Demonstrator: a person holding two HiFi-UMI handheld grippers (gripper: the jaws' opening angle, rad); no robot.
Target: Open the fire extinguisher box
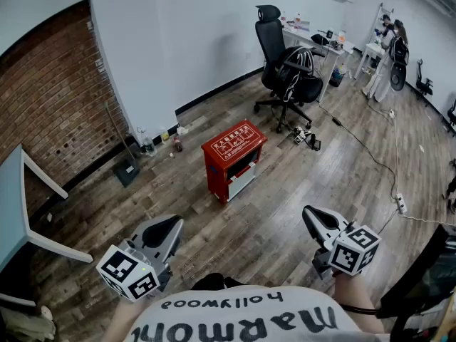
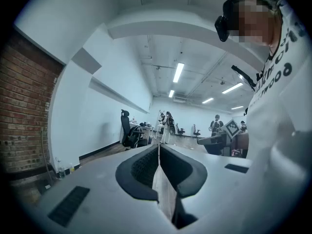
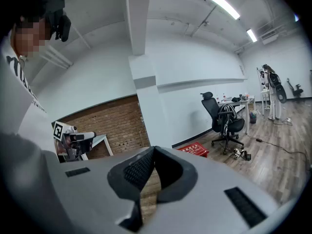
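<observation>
Jaws shut tight and empty on my left gripper [image 1: 171,226] and right gripper [image 1: 311,216], I carry both close to me since the red fire extinguisher box [image 1: 233,155] sits unopened on the floor [image 1: 285,191], well ahead.

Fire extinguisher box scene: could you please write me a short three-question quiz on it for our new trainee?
1. True or false: the red fire extinguisher box has its lid down.
2. What stands beyond the box, by the desk? A) a black office chair B) a green sofa C) a stepladder
3. Fill in: the jaws of the left gripper and the right gripper are both ____, with nothing between them.

Key: 1 true; 2 A; 3 shut.
</observation>
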